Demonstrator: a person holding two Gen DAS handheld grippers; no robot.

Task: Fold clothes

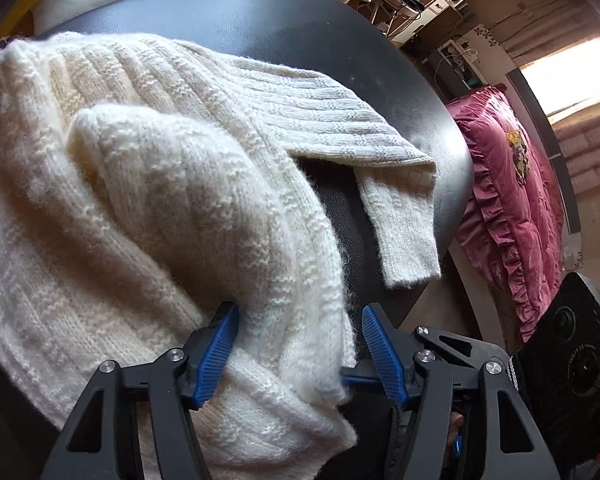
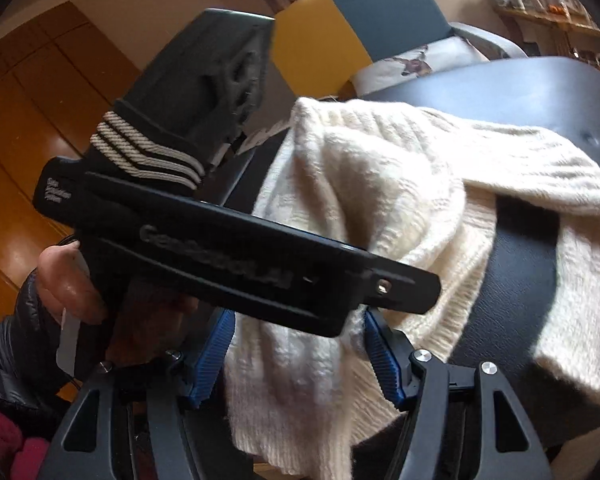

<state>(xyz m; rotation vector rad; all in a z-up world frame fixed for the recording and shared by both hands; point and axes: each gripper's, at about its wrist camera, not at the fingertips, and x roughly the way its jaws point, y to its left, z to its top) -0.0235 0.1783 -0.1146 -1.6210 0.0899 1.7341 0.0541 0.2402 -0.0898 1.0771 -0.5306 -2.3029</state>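
Two sets of jaws stand wide here, and neither is clamped on anything. Between the blue pads of the left gripper (image 1: pixel 298 354) a thick fold of the cream knitted sweater (image 1: pixel 148 184) bulges up, touching the inner face of the left pad while the right pad stands just clear of the wool. From those jaws the garment runs forward and to their left across the dark tabletop (image 1: pixel 380 60), so its bulk lies ahead and leftward, not square in the gap. One sleeve (image 1: pixel 400 216) points away to the right of the jaws, its cuff near the tabletop's edge.

Seen from the right gripper (image 2: pixel 300 354), the same sweater's hem hangs in the open gap and spreads forward and to the right; the body of the other gripper crosses just ahead of these jaws, so both tools sit close at the one near edge.

My judgement: closing should take the near fold, then carry it forward along the sweater's length. The left jaws look nearer a full bite.
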